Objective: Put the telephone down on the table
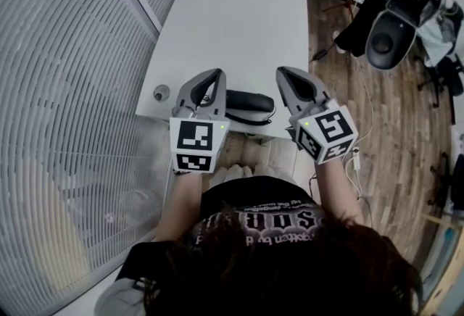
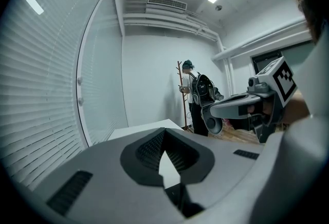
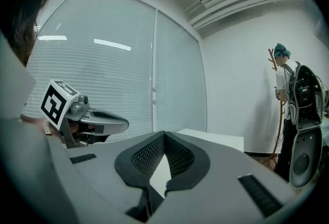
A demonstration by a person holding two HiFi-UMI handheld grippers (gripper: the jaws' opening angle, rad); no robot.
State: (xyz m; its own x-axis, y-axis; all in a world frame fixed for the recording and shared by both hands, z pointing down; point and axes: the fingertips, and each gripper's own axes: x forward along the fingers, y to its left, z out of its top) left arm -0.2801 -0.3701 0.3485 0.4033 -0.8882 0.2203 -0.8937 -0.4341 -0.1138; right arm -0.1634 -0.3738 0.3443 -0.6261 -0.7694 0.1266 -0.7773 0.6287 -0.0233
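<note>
Left gripper (image 1: 215, 75) and right gripper (image 1: 282, 72) both have their jaws pressed together with nothing between them; in each gripper view the black ribbed pads (image 2: 149, 148) meet in a narrow V. The telephone (image 1: 250, 100) is a black, glossy, elongated handset with rounded ends, a dark cord curving along its near side. It lies at the near edge of the table (image 1: 239, 17), between the two grippers and clear of both jaw tips. The table top is smooth, white and rectangular; the gripper shells are matte grey plastic
</note>
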